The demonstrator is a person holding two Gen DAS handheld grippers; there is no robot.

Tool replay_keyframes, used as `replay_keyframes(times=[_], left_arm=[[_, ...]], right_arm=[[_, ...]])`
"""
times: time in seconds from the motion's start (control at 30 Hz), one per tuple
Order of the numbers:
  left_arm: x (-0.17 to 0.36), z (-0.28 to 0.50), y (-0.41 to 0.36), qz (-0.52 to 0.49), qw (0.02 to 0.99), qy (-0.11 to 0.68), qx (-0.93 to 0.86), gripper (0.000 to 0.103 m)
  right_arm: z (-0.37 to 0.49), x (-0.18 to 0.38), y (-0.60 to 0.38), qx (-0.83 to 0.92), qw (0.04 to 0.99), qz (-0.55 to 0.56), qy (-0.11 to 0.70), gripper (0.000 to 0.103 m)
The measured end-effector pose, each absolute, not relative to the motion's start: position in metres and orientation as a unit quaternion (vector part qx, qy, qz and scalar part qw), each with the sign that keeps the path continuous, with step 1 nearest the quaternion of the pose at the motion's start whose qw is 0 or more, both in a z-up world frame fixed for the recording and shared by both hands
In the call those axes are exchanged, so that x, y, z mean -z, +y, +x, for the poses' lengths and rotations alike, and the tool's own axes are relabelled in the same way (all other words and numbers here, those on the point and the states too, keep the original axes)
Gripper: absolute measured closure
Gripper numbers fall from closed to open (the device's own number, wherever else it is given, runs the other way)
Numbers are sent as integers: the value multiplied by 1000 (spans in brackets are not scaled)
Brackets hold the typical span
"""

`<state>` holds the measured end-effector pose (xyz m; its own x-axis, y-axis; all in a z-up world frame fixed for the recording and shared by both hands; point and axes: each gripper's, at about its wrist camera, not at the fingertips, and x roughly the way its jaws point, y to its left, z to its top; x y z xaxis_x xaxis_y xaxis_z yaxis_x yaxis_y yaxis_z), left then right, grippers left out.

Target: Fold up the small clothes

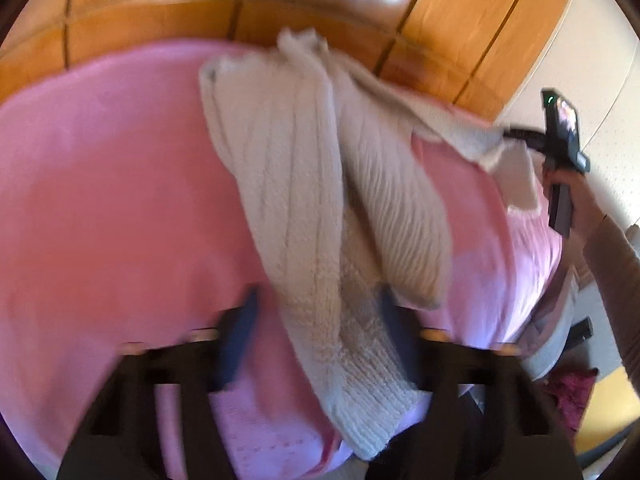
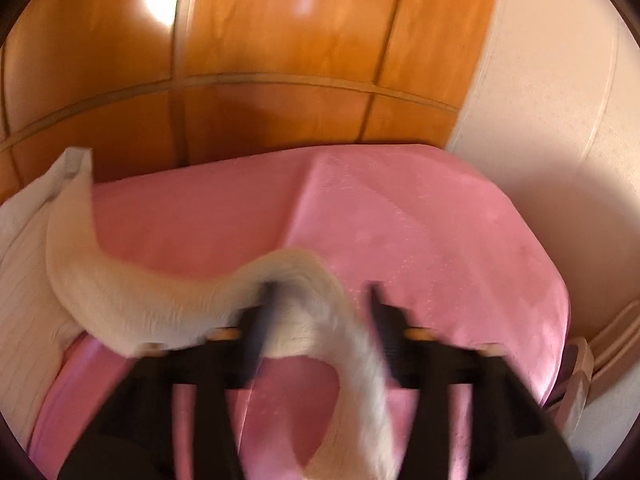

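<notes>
Right gripper (image 2: 320, 304) lifts sweater (image 1: 304, 184) sleeve off pink bed (image 1: 100, 200) for folding, grip unclear; left gripper (image 1: 316, 320) jaws open astride hem.

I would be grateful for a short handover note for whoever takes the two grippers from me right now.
Left gripper: open, fingers either side of the cream knitted garment's near ribbed end, not clamped.
Right gripper: fingers apart in its own view, with a sleeve-like strip draped over its left finger; a firm grip is not evident.
Garment: lies bunched lengthwise on the pink cover, one end pulled out toward the right gripper.
Done: no neat fold visible.
Left: spread it flat, fold the sleeves in, then fold the body. Both views are motion-blurred, so check the grips first.
</notes>
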<state>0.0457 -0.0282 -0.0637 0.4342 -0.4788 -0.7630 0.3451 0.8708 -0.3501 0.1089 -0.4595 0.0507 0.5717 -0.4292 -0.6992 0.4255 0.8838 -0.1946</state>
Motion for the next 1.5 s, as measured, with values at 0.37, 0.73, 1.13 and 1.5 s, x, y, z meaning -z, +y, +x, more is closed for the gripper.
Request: replay_keyframes(times=[0.37,0.73,1.13,1.5], left_arm=[[21,91,55,-129,876,425,188,98],[-102,233,209,-117,940,293,-129,30],[58,196,80,-247,824,465,209,57],[87,184,49,-366,764,464,257,98]], right_arm=[[37,-28,-346,-109,860,209,453,31],[36,15,-215,-266,760,330,493,53],[54,-44,-255,-202,835,316,403,92],[58,-67,-277,-170,863,288,378,92]])
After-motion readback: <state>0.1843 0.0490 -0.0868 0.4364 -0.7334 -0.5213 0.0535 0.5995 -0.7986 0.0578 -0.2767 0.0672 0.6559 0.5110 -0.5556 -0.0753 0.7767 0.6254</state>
